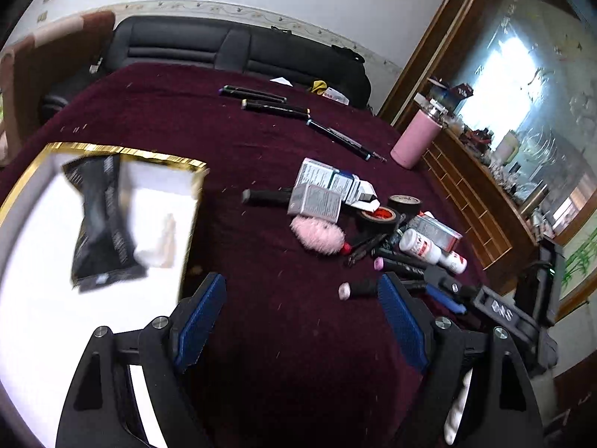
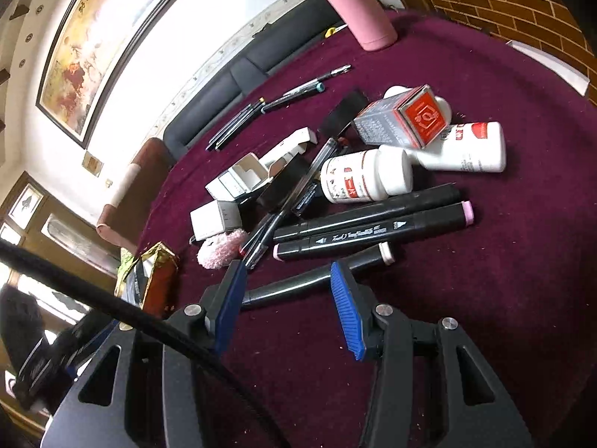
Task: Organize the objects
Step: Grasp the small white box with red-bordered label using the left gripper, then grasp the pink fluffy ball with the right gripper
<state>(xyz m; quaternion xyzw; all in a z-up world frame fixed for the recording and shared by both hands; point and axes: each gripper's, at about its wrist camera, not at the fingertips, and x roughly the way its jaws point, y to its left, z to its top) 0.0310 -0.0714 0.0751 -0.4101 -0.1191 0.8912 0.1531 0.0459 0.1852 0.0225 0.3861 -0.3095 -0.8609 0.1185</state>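
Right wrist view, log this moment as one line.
right tongs: open, black marker between pads, not gripped | left tongs: open, empty | gold-edged box: black packet inside

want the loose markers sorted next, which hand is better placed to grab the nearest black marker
Right. The right gripper is open with the black marker with the pale pink cap lying across between its blue pads. The left gripper is open over bare maroon tablecloth.

walls: white with a patterned border strip | seating: black sofa behind the maroon-covered table, brown armchair at its end | wall art: framed painting | storage: wooden cabinet with mirror reflecting bright window light
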